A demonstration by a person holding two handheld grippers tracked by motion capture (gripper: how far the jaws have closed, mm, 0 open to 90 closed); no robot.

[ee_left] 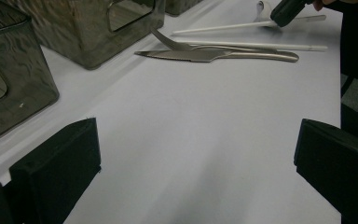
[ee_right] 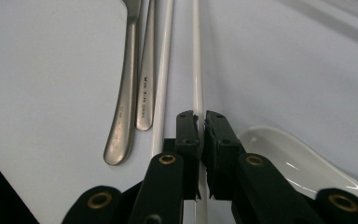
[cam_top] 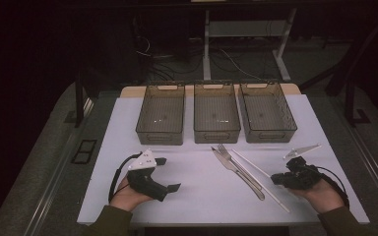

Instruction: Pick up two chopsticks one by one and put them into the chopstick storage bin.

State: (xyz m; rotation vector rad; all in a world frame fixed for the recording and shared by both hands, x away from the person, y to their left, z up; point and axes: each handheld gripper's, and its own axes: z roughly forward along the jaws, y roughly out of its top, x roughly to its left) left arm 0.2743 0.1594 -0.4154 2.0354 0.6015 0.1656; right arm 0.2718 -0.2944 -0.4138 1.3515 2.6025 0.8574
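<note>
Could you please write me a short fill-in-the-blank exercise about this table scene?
1. Along the far side of the table stand ___ grey bins.
2. The left gripper has its jaws ___.
3. The right gripper has its jaws nearly closed around a white ___.
4. Beside the knife lies a metal ___.

Missing words: three; open; chopstick; fork

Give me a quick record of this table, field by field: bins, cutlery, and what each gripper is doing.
bins: three empty bins in a row at the far side of the table
cutlery: knife and fork side by side, two white chopsticks beside them, white spoon
left gripper: open, holding nothing
right gripper: fingers shut on one chopstick
</note>
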